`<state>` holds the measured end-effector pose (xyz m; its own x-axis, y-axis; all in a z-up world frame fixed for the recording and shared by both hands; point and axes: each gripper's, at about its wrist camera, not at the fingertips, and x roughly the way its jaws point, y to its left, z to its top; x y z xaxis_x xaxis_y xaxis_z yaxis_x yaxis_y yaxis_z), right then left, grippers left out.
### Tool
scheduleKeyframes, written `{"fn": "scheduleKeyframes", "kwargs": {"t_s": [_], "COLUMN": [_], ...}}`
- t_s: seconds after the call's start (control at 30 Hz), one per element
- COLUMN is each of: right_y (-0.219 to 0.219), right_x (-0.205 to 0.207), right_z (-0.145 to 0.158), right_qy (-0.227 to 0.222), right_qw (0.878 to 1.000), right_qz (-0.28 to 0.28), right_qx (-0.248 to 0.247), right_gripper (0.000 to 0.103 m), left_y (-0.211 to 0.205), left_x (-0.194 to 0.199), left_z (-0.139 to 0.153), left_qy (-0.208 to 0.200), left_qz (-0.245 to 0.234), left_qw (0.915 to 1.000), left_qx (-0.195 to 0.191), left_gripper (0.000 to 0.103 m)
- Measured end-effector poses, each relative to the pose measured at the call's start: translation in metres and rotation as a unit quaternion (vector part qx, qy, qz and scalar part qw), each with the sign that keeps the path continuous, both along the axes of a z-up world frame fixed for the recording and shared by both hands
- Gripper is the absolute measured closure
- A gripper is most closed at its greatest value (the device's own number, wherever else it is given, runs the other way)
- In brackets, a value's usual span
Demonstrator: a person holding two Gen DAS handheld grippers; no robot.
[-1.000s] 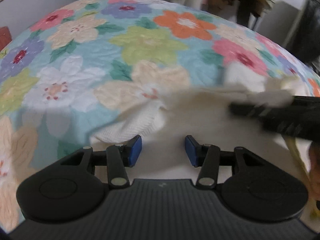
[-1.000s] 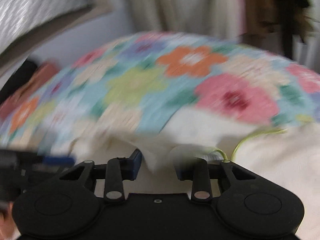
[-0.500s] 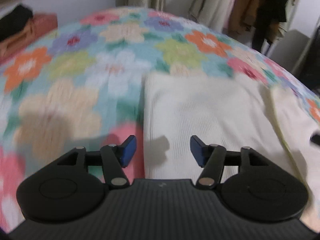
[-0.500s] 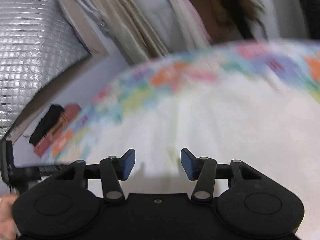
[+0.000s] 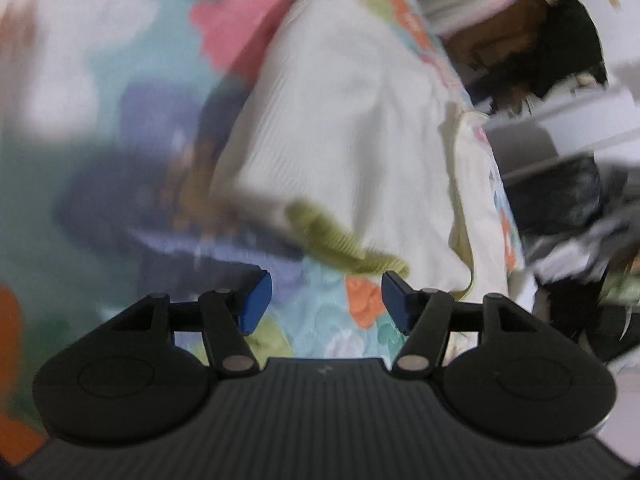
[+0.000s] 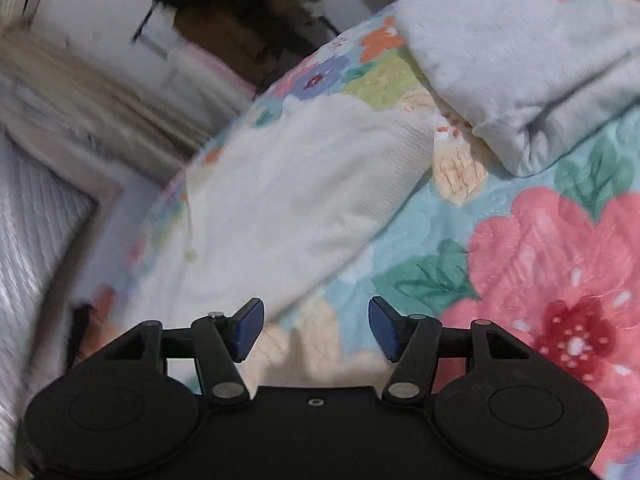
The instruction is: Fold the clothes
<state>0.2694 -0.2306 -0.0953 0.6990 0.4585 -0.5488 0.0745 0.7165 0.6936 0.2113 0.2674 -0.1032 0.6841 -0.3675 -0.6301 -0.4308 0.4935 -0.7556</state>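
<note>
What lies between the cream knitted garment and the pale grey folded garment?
In the right wrist view, only floral bedspread separates the cream knitted garment from the pale grey folded garment.

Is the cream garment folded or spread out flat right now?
Folded. The cream garment lies on the floral quilt as a compact doubled panel with a rounded fold edge; neither claw holds it.

I'm in a bedroom at home: a quilted flower-print bedspread (image 6: 520, 264) covers the bed, and beyond its far edge hang blurred brown and dark clothes (image 6: 224, 28).
</note>
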Motion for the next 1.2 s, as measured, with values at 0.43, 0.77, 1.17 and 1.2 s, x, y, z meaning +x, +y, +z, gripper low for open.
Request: {"fn": "scheduleKeyframes", "kwargs": {"t_s": [0.43,0.77,1.17,1.2], "right_y": [-0.023,-0.028,-0.023,-0.026], "right_x": [0.075,0.013,-0.050,-0.059], "right_z": [-0.039,0.061,0.065,0.067], "right_qy": [-0.040,-0.170,-0.110,-0.113], "right_qw": [0.992,0.984,0.987,0.987], "right_qz": [-0.105,-0.054,-0.074,-0.078], "right_qx": [0.050,-0.019,-0.088,-0.083], "right_gripper": [0.029,0.096,0.096,0.096], "left_y": [-0.011,0.008,-0.020,-0.022], "left_x": [0.037,-0.018,-0.069,-0.074], "left_z": [-0.010,0.061,0.064,0.069], "left_qy": [-0.066,-0.100,-0.091,-0.095], "left_qz": [0.070,0.085,0.024,0.019], "left_qw": [0.9885,0.9797,0.9759,0.9735], "left_qx": [0.117,0.152,0.197,0.207], "left_gripper": [0.086,0.096,0.096,0.096]}}
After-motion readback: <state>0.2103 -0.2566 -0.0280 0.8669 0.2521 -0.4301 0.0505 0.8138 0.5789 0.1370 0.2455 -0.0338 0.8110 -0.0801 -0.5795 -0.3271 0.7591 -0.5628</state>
